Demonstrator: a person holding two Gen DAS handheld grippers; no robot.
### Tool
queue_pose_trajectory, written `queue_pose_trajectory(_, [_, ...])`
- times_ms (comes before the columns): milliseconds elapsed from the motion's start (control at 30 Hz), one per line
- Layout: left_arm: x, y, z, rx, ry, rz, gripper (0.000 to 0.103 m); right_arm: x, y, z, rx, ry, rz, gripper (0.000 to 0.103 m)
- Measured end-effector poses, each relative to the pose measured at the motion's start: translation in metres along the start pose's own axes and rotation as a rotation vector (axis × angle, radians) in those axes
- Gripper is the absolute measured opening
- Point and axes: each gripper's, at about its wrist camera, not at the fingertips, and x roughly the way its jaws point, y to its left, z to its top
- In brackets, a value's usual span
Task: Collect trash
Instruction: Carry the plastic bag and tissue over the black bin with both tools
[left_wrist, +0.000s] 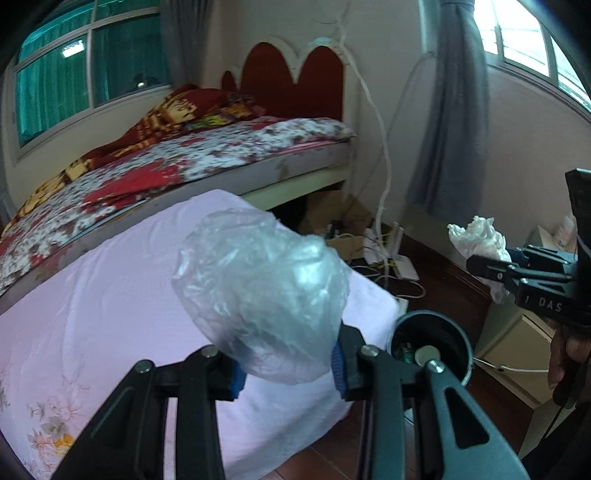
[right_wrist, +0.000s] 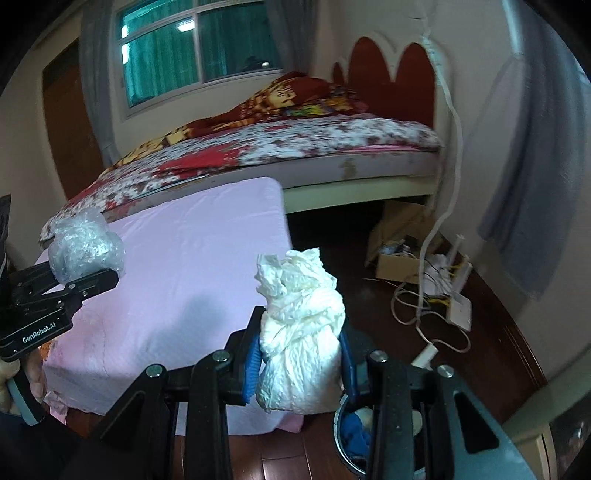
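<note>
A crumpled clear plastic bag (left_wrist: 262, 291) sits between the blue pads of my left gripper (left_wrist: 290, 367), which is shut on it above the corner of a pink mattress. The same bag (right_wrist: 85, 251) and left gripper (right_wrist: 79, 278) show at the left of the right wrist view. My right gripper (right_wrist: 301, 365) is shut on a wad of white tissue paper (right_wrist: 301, 339); that wad (left_wrist: 478, 240) and the right gripper (left_wrist: 491, 269) appear at the right of the left wrist view. A dark round trash bin (left_wrist: 432, 347) stands on the floor beside the mattress, with trash inside (right_wrist: 356, 432).
The pink mattress (left_wrist: 110, 314) lies in front of a bed with a floral cover (left_wrist: 184, 162) and red headboard. Cables, a white router (right_wrist: 458, 310) and a cardboard box (right_wrist: 399, 258) litter the dark wooden floor by the wall. A pale cabinet (left_wrist: 517, 350) stands at right.
</note>
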Motion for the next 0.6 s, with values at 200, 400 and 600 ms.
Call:
queue_pose_trajectory(200, [0.007, -0.034, -0.001, 0.030, 0.007, -0.056, 0.037, -0.019, -0.029, -0.017, 0.033, -0.004, -0.036, 0.038])
queue_pose_trajectory(400, [0.025, -0.071, -0.009, 0.066, 0.049, -0.129, 0.037, -0.022, -0.060, -0.042, 0.050, 0.030, -0.070, 0.038])
queue_pose_trajectory(600, [0.056, -0.128, -0.027, 0.135, 0.129, -0.228, 0.037, -0.016, -0.104, -0.088, 0.090, 0.114, -0.116, 0.038])
